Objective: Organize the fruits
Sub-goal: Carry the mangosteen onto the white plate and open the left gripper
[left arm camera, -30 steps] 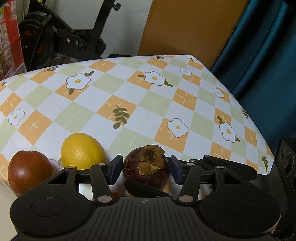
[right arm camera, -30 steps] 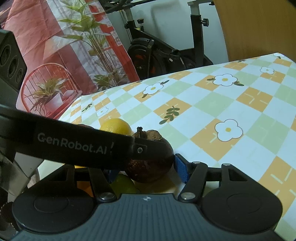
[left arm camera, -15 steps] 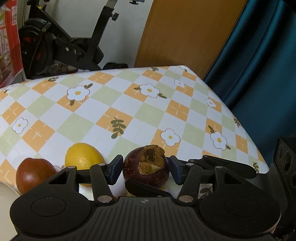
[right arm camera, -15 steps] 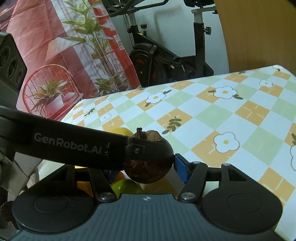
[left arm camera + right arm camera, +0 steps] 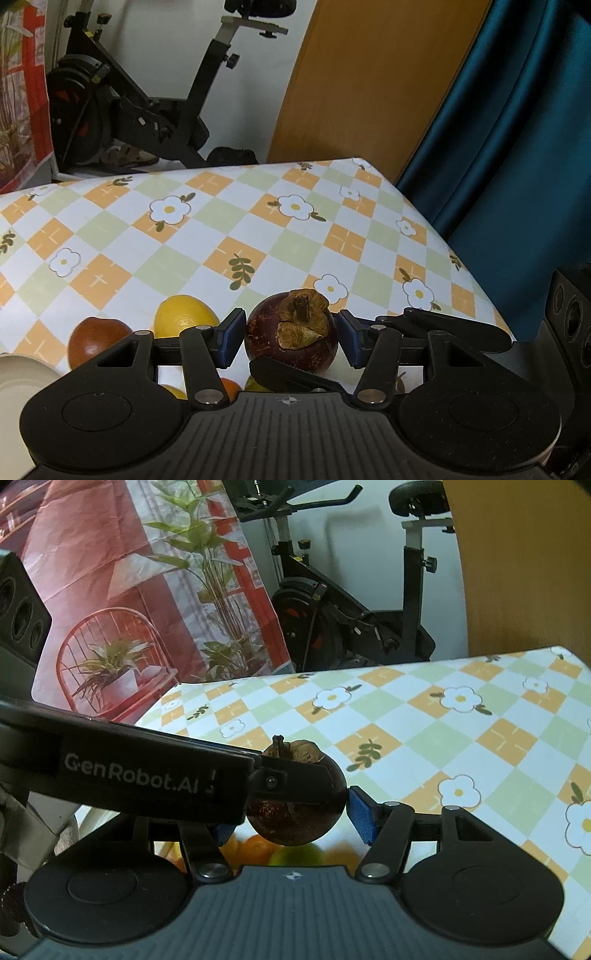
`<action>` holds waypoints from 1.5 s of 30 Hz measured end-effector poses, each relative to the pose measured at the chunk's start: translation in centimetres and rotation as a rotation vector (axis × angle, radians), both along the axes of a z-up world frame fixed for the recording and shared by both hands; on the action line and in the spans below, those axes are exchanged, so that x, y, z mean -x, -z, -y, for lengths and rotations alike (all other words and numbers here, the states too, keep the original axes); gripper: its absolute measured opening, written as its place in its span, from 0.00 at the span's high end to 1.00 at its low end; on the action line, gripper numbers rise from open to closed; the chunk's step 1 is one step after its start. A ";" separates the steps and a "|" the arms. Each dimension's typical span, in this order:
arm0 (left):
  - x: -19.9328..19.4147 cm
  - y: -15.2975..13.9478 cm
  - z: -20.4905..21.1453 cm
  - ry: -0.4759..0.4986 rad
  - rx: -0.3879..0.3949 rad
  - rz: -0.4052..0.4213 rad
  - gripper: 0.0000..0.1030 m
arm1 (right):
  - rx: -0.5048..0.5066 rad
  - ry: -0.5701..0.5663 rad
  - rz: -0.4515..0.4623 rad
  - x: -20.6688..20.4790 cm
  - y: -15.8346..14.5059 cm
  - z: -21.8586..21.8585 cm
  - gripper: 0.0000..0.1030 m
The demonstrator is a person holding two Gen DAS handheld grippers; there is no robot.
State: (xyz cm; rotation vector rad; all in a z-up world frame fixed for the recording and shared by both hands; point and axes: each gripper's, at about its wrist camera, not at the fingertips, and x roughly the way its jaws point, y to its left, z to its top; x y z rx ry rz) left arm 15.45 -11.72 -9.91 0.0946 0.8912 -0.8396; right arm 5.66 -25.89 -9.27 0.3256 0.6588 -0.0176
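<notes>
Both tongs, left (image 5: 291,341) and right (image 5: 291,814), clamped one mangosteen (image 5: 291,338) above the desk (image 5: 258,236) (lemon (image 5: 184,319) and others awaited sorting).

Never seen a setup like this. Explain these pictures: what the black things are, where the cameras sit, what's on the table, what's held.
No robot here: a person holds a two-fingered tool in each hand, each with a camera looking along its fingers. One picture comes from the left tool, the other from the right tool. The left tool grips a purple fruit over the flowered table. The right tool's fingers flank the same fruit; whether they press is unclear. On the table lie a lemon and a red-brown fruit.
</notes>
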 end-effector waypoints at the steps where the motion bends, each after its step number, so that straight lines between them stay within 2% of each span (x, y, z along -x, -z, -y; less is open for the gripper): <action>1: 0.1 -0.2 -0.3 -0.001 0.001 0.006 0.45 | 0.004 -0.003 0.003 0.1 -0.3 -0.3 0.38; 11: 1.0 -2.3 -4.9 -0.035 0.017 0.035 0.46 | 0.023 -0.054 0.017 -0.3 -2.2 -4.0 0.38; 21: -0.2 -2.9 -11.6 -0.144 0.024 0.044 0.46 | 0.020 -0.162 0.029 -3.2 -2.8 -9.7 0.38; 27: -2.2 -1.6 -16.1 -0.239 0.011 0.020 0.46 | 0.012 -0.255 0.030 -6.5 -1.5 -14.0 0.38; 34: -5.0 1.4 -19.7 -0.324 0.014 -0.037 0.46 | 0.035 -0.355 0.005 -10.7 1.8 -18.4 0.38; 37: -5.9 2.3 -20.4 -0.349 0.046 -0.068 0.48 | 0.049 -0.356 -0.001 -12.2 2.8 -19.1 0.42; 38: -6.0 2.5 -20.7 -0.342 0.061 -0.069 0.45 | 0.054 -0.360 -0.010 -12.6 3.0 -19.3 0.44; 40: -6.1 2.6 -20.5 -0.353 0.051 -0.043 0.46 | 0.044 -0.378 -0.025 -13.4 3.7 -19.6 0.56; 45: -6.6 3.1 -21.4 -0.369 0.056 -0.065 0.46 | 0.093 -0.369 -0.023 -14.4 3.5 -20.9 0.57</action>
